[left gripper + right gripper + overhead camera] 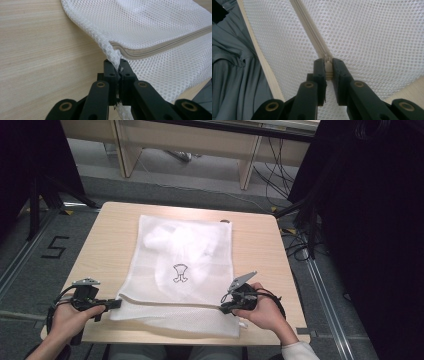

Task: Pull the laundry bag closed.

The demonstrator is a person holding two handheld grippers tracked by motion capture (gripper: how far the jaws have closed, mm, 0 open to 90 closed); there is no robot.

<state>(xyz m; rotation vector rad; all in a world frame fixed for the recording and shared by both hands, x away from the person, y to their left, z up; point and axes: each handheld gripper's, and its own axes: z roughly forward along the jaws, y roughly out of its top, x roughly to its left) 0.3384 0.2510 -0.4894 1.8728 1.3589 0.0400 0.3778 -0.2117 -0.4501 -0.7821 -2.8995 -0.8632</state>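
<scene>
Mesh first: the white mesh laundry bag [182, 270] lies flat on the pale wooden table [105, 245], with soft white contents showing through it and a small dark print on its upper layer. Its near end overhangs slightly toward me, and a beige zipper [170, 303] runs across that end.

At the bag's near-left corner my left gripper [119, 65] is clamped tight on a bunched edge of mesh [110, 50], just beside the closed end of the zip. At the bag's near-right side my right gripper [327, 65] is pinched shut on the small zipper pull [327, 60].

I judge the step to be running the slider along the zip. To do it well I'd keep the left corner anchored and the band taut, then draw the pull straight along the line of the teeth, low to the bag, so the mesh doesn't ruck up or snag in the slider.

What I can't make out: whether the teeth beyond the slider are open or closed, what the white bundle inside is, and the pull's shape, which my jaws cover. The dark print is too small to read.
</scene>
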